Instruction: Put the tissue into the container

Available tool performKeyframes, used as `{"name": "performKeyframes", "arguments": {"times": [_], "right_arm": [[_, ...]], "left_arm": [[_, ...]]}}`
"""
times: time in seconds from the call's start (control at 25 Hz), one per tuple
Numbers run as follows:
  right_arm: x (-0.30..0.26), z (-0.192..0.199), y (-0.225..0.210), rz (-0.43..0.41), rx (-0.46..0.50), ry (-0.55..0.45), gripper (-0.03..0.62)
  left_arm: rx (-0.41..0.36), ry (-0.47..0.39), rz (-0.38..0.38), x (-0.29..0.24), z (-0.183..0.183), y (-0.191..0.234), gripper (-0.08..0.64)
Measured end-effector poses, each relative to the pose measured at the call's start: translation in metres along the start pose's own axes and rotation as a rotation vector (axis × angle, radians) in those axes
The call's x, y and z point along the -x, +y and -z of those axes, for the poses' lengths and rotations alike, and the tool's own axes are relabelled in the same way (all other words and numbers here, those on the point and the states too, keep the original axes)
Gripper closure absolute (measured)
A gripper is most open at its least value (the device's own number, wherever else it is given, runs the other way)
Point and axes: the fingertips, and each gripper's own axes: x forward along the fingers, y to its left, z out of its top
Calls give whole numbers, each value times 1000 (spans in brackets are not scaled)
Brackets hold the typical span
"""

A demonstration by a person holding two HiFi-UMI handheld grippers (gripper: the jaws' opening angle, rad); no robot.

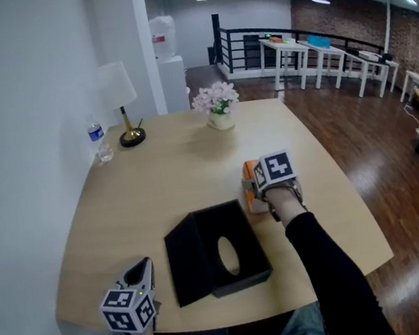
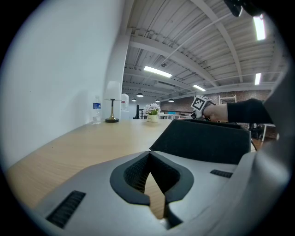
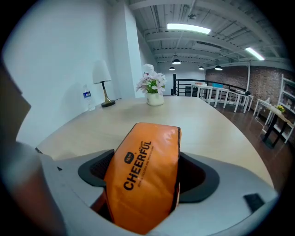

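Right gripper (image 1: pixel 257 189), jaws set wide and closed on the long flanks of the orange tissue pack (image 3: pixel 144 177), down at the bench (image 1: pixel 158 185) just beside the far right side of the black container (image 1: pixel 238 237). Left gripper (image 1: pixel 143 276) idle at the near bench edge, well apart from both, jaws together at the tips with nothing between.

Handling, as judged: a light, soft pack in glossy film; yields under the pads, so likely to bulge or slip out endways if squeezed at one end. Best taken as here, across the two flanks near mid-length, with pressure enough to dent the film but not crush the sheets. No fragility to speak of; main risk a skewed pack catching on the container's wall.

Head view: gives the layout, with the oval slot in the container's top and a flat black panel against its left side; of the pack, merely a sliver of orange beside the marker cube (image 1: pixel 276 168). Right gripper view: gives the grip itself, the pack tilted between both dark pads, printed face up; no container in it. Left gripper view: gives the container's wall from bench level and the right hand (image 2: pixel 221 112) behind it; no pack. Beyond, in all three: lamp (image 1: pixel 120 98), water bottle (image 1: pixel 99 141), flower vase (image 1: pixel 218 108), all well clear
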Motion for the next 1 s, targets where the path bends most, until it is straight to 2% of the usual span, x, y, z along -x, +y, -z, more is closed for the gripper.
{"name": "performKeyframes", "arguments": {"times": [0.2, 0.44, 0.68, 1.0], "right_arm": [[18, -3, 5, -30, 28, -40, 169], [105, -21, 23, -101, 70, -189, 169], [176, 5, 44, -168, 98, -259, 169], [218, 30, 66, -218, 93, -294, 169]], "left_arm": [[-1, 2, -1, -2, 1, 2, 557], [10, -12, -4, -1, 1, 5, 557], [2, -26, -37, 6, 1, 3, 557], [-19, -57, -64, 19, -4, -10, 557]]}}
